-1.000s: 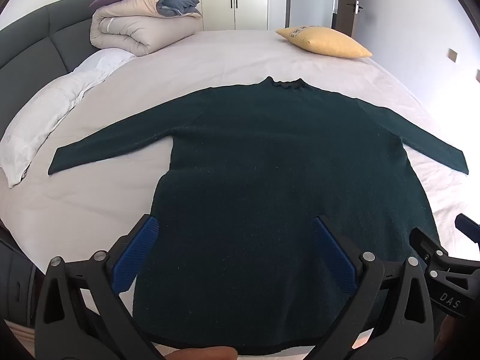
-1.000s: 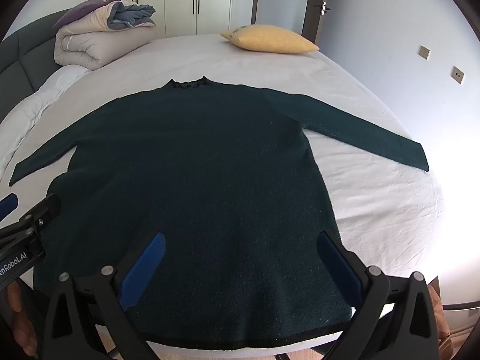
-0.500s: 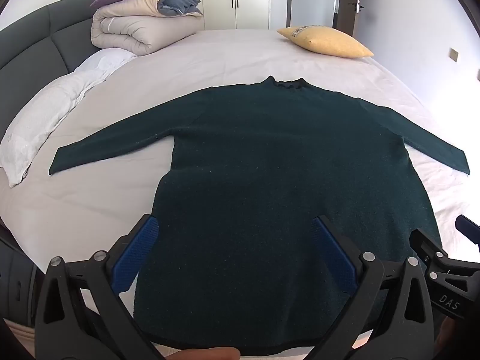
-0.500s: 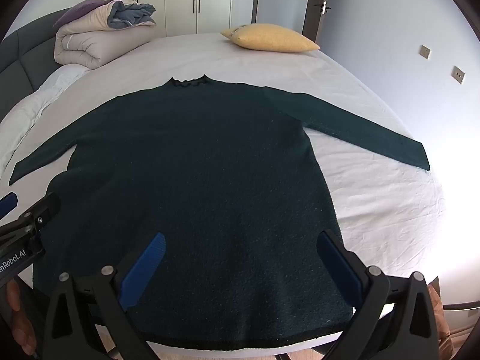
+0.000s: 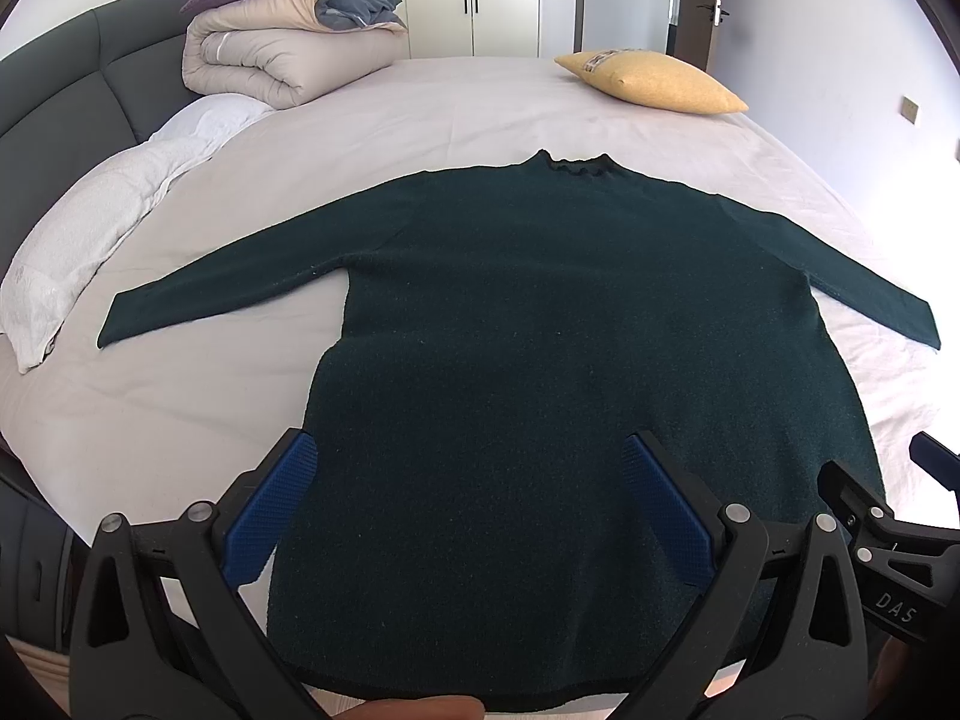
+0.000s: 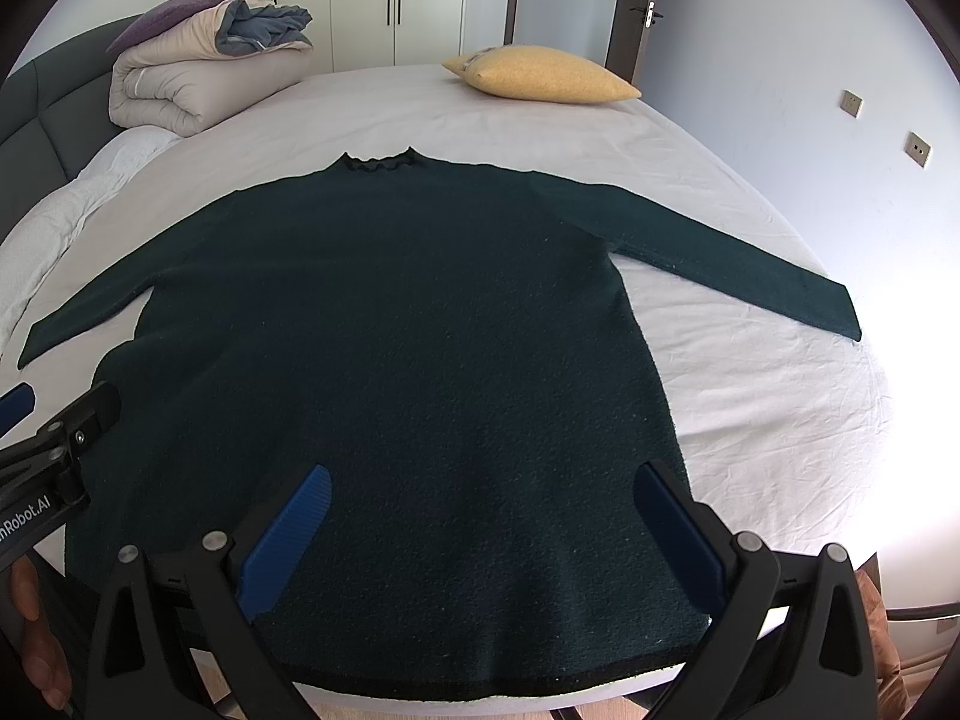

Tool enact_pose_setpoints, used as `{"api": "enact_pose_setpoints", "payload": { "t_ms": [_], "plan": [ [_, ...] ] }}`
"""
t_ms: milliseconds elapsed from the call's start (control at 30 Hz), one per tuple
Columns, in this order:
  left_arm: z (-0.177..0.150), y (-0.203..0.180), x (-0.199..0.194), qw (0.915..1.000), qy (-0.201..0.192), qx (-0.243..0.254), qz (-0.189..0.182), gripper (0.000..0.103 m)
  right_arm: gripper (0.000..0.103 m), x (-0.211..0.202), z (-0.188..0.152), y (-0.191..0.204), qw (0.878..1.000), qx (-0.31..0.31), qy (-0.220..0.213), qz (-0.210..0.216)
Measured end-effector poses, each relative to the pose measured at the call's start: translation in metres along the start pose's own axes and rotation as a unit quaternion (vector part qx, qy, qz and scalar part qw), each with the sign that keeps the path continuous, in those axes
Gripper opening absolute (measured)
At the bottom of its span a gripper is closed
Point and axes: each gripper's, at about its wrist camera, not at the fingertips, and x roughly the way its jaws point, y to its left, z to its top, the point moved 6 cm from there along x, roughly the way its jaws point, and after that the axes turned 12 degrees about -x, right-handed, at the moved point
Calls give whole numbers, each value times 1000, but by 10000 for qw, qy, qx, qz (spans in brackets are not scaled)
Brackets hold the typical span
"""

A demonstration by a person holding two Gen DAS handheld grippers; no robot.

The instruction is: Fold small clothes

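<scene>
since the earlier frames we find almost nothing moved; both grippers stay poised over the hem. the bed (image 5: 180, 420) carries the dark green sweater (image 5: 570, 360), spread flat, sleeves out, collar towards the far side. beyond lie a rolled duvet (image 5: 282, 54) and yellow pillow (image 5: 654, 81). left gripper (image 5: 468, 510) and right gripper (image 6: 480, 528) gape wide, holding nothing.

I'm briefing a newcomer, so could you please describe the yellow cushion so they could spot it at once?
Start from the large bed with the pale sheet. A dark green sweater lies spread flat on it; look past its collar to the far edge. There sits the yellow cushion, the only yellow item, well apart from the rolled beige duvet by the headboard.
</scene>
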Motion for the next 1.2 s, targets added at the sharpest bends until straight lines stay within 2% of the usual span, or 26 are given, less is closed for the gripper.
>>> {"api": "enact_pose_setpoints", "payload": {
  "t_ms": [1200],
  "plan": [
    [-4, 4, 3, 10000, 31, -14, 15, 103, 103, 3, -3, 2, 10000, -3, 23, 4]
  ]
}}
